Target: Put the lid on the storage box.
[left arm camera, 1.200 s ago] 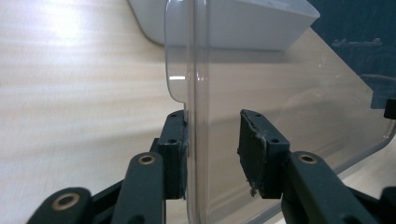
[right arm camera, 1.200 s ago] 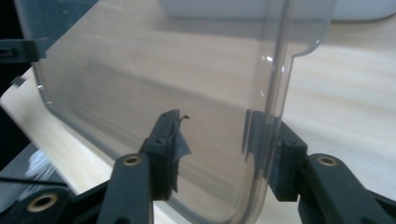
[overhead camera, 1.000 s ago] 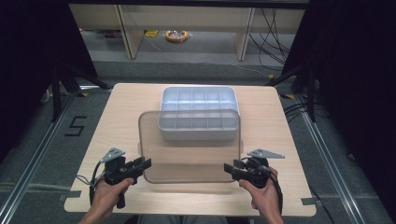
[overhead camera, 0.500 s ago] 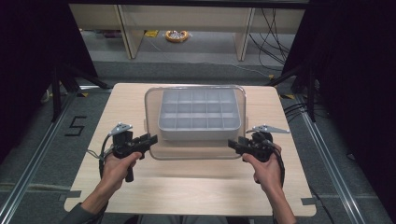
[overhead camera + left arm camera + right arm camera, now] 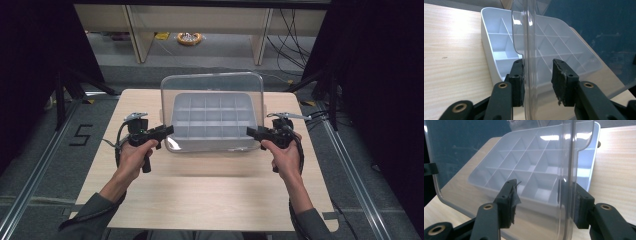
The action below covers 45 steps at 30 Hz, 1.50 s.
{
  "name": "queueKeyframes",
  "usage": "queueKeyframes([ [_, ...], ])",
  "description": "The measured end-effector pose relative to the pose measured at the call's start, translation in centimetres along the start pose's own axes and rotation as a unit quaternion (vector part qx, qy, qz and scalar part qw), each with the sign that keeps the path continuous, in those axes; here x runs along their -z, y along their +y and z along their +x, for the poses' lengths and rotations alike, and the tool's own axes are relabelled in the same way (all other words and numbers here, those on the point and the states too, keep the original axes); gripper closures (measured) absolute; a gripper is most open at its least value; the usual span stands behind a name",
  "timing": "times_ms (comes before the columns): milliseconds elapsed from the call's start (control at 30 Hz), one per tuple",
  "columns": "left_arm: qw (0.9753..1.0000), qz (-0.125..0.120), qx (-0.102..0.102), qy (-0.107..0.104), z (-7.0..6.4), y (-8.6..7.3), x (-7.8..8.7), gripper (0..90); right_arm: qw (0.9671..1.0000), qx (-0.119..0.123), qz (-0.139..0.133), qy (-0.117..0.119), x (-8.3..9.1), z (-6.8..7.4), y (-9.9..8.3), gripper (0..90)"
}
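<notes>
Left hand [image 5: 134, 156]: comes in from the bottom left of the high view and grips the handle of the left gripper, above the left part of the table.
Left gripper [image 5: 167, 131]: at the left edge of the lid, low down near its bottom corner. In the left gripper view [image 5: 537, 80] the jaws stand apart with the lid's edge between them; one pad lies against the lid, the other stands off it with a gap, so the jaws are spread, not pinching.
Lid [image 5: 212, 111]: clear plastic with rounded corners, standing nearly upright between the two grippers, over the near side of the tray. The tray shows through it. Whether its bottom edge rests on the table or on the tray, I cannot tell.
Tray [image 5: 496, 48]: white, split into many small square compartments, lying flat on the table just behind the lid.
Right gripper [image 5: 251, 132]: at the right edge of the lid, level with the left one. In the right gripper view [image 5: 546, 202] the lid's edge runs up between the jaws, close by one pad, the other well off it; jaws spread.
Right hand [image 5: 284, 157]: holds the right gripper's handle, forearm coming in from the bottom right.
Table [image 5: 210, 200]: pale wood, bare on the near side.
</notes>
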<state>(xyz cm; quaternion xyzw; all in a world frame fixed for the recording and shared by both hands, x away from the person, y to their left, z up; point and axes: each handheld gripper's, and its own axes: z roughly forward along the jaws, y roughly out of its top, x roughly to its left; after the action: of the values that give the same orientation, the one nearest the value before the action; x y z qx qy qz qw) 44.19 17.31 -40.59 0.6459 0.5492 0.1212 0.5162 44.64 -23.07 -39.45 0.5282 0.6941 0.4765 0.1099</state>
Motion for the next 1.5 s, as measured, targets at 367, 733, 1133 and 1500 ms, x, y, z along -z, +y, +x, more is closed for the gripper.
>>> queueKeyframes([
  [367, 0.9997, 0.008, 0.019, 0.013, 1.2, 2.4, -3.0, 60.3, 0.9999, -0.008, 0.006, -0.008, -2.5, -1.2, 2.7, 47.1],
  [733, 0.9991, 0.022, 0.027, 0.026, 1.8, 3.1, -5.2, 59.1, 0.9986, -0.05, 0.013, -0.009, -4.3, -2.4, 2.7, 46.7],
  [1133, 0.9979, 0.037, 0.046, 0.027, 2.6, 2.5, -6.3, 58.1, 0.9985, -0.052, 0.014, -0.009, -5.3, -3.4, 2.2, 46.2],
  [1500, 0.997, 0.049, 0.049, 0.035, 3.3, 2.0, -7.4, 56.4, 0.9981, -0.054, 0.022, -0.019, -6.7, -4.0, 1.9, 42.0],
])
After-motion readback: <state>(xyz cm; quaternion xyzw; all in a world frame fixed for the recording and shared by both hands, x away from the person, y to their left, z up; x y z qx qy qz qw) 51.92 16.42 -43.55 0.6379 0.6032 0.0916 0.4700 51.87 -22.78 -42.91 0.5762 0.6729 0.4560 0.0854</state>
